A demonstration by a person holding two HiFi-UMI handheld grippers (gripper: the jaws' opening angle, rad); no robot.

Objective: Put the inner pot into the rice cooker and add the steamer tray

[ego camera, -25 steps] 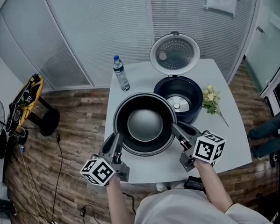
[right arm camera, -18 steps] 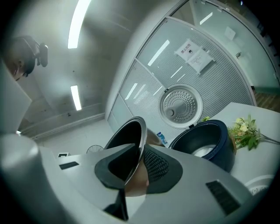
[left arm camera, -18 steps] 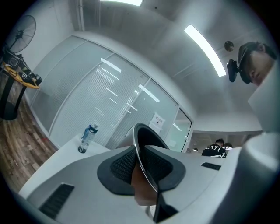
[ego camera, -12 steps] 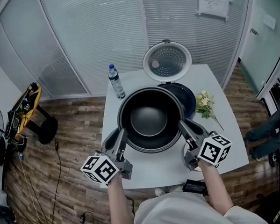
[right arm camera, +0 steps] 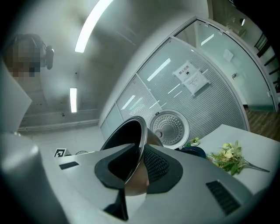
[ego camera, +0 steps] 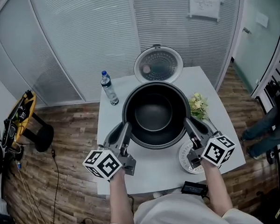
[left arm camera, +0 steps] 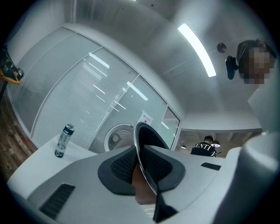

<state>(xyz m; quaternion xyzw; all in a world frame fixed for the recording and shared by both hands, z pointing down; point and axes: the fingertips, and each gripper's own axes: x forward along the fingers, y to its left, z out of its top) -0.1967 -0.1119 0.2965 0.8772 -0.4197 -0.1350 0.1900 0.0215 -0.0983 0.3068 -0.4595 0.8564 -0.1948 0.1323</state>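
dark metal inner pot (ego camera: pixel 154 115) is hanging level over the far half of the surface (ego camera: pixel 152 176), just in front of the open lid (ego camera: pixel 158 66) of the rice cooker (right arm camera: pixel 195 152) and covering the cooker's body from above. the left claw (ego camera: pixel 123 131) is closing on the pot's left rim, with the thin lip lying between its pads. the right claw (ego camera: pixel 191 126) is pinching the right rim the same way. to do this step well, both claws should be keeping equal height so the pot is not tipping. they should be centring it over the cooker's well, lowering straight, and releasing only once the rim is seating. the steamer tray (ego camera: pixel 184 157) is lying by the near right corner, partly under the right claw. the flowers (ego camera: pixel 197 106) by the right edge are needing clearance.
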